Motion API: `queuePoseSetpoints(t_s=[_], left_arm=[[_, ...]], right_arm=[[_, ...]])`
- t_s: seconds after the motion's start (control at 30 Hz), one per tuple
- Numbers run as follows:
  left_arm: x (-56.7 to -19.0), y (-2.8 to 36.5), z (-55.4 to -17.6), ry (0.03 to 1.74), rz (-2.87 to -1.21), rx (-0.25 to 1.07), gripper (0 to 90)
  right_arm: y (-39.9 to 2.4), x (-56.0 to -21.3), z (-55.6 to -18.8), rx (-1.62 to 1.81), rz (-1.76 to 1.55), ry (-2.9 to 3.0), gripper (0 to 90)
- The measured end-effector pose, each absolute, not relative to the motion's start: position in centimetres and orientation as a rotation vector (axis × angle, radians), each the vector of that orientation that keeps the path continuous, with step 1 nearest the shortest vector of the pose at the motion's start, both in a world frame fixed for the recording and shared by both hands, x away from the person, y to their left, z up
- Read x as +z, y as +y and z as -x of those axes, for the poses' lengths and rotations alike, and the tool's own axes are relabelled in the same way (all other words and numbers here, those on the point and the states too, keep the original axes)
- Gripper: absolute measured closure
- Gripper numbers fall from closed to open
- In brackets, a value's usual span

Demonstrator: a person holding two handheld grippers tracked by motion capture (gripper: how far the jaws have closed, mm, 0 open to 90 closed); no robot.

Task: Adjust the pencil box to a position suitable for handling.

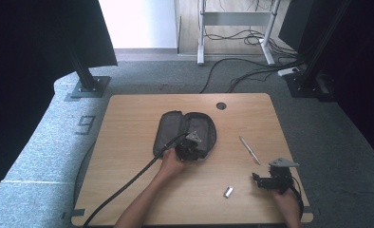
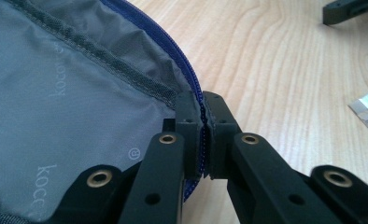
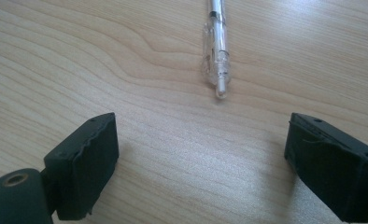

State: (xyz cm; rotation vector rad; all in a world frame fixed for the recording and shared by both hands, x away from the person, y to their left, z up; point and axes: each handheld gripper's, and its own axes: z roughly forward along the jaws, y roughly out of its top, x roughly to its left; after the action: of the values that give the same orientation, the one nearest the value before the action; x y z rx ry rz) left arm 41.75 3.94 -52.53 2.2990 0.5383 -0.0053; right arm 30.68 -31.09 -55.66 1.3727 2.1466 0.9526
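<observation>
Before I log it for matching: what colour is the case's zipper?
Blue zipper, clearest in the left gripper view.

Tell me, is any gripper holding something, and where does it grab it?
The left gripper pinches the open case by its zipper edge. The right gripper is open and holds nothing; the pen lies ahead of it.

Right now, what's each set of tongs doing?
Left tongs: closed on the zipper edge of the open pencil case.
Right tongs: open, holding nothing, with the clear pen lying ahead.
</observation>
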Motion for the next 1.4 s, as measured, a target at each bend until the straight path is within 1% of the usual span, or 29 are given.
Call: queuePoseSetpoints(t_s=[1.27,1.4], left_arm=[[-52.7,0.7,-35.9,0.388,-2.314,-0.111,85.0],[-52.8,0.5,-35.6,0.374,-2.315,-0.116,82.7]], right_arm=[[-31.1,-55.7,-30.7,0.953,-1.372,2.145,9.5],[-31.1,-55.7,-30.7,0.953,-1.372,2.144,9.5]])
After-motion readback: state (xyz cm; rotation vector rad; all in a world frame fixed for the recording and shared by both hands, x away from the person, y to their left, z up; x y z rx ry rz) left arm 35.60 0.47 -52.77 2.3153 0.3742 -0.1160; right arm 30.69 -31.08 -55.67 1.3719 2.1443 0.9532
